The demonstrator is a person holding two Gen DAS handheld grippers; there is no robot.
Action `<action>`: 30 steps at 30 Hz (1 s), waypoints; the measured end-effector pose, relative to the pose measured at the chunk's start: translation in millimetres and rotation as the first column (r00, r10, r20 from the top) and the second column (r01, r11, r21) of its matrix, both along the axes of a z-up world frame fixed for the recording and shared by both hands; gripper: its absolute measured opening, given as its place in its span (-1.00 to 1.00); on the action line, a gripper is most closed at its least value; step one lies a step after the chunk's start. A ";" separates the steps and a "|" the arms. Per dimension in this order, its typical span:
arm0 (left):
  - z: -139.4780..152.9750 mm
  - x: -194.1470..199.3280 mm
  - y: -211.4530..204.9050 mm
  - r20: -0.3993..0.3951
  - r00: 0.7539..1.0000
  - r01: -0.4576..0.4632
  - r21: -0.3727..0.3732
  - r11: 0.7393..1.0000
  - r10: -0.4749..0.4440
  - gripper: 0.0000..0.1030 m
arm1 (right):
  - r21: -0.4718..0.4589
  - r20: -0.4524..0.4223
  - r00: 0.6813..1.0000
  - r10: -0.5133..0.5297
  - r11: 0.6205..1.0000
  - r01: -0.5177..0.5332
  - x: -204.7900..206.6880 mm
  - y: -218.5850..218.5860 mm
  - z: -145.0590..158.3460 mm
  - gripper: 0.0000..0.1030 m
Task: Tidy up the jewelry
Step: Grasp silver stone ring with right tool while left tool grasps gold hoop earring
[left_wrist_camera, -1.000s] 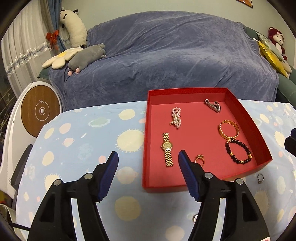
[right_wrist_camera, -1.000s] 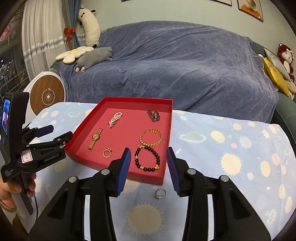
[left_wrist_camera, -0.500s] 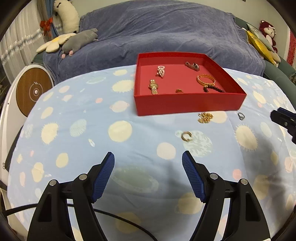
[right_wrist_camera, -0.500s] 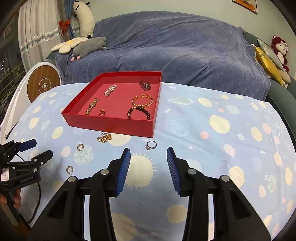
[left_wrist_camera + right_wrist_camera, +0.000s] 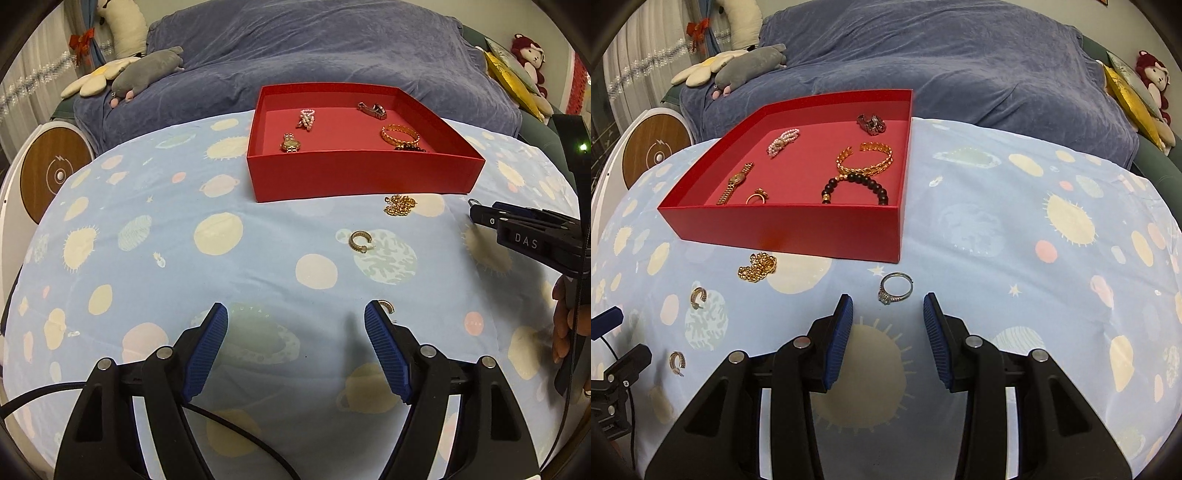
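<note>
Hovering right gripper [image 5: 887, 308] spread and empty just short of silver ring [image 5: 895, 288] lying on tablecloth [image 5: 997, 258] before red box [image 5: 798, 225]; left gripper [image 5: 295, 317] gaping, empty, beside hoop earring [image 5: 386, 305].

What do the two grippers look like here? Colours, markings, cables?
Both match: black plastic frames with silver rivets and ribbed blue pads. The left gripper trails a black cable under it. The right gripper, seen side-on from the left wrist camera, bears white "DAS" lettering and a green light.
</note>
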State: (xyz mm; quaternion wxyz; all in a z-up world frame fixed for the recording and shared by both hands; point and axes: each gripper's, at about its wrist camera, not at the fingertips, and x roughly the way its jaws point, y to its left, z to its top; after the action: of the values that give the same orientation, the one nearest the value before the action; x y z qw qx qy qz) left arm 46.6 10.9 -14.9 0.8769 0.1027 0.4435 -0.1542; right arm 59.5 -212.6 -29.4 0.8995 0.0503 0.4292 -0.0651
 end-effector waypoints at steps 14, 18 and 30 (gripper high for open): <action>-8.1 -13.2 -23.1 -0.046 0.994 0.094 -0.033 0.995 -0.095 0.43 | 0.016 0.001 1.000 0.003 1.000 -0.003 4.8 -5.2 -2.7 -0.87; -14.7 -11.7 -28.7 -0.066 0.993 0.097 -0.042 0.994 -0.100 0.40 | 0.031 -0.004 1.000 -0.002 1.000 0.003 3.5 -7.0 -1.7 -0.87; -15.4 -6.8 -34.6 -0.028 0.993 0.116 -0.062 0.991 -0.118 -0.65 | 0.079 0.031 0.998 0.048 0.996 -0.051 -5.3 5.8 19.0 -0.88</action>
State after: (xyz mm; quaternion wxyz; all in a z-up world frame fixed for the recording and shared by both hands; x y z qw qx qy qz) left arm 39.8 -23.7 -30.3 0.8620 0.0998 0.4456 -0.2202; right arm 54.2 -206.7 -10.4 0.9043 0.0766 0.4193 -0.0248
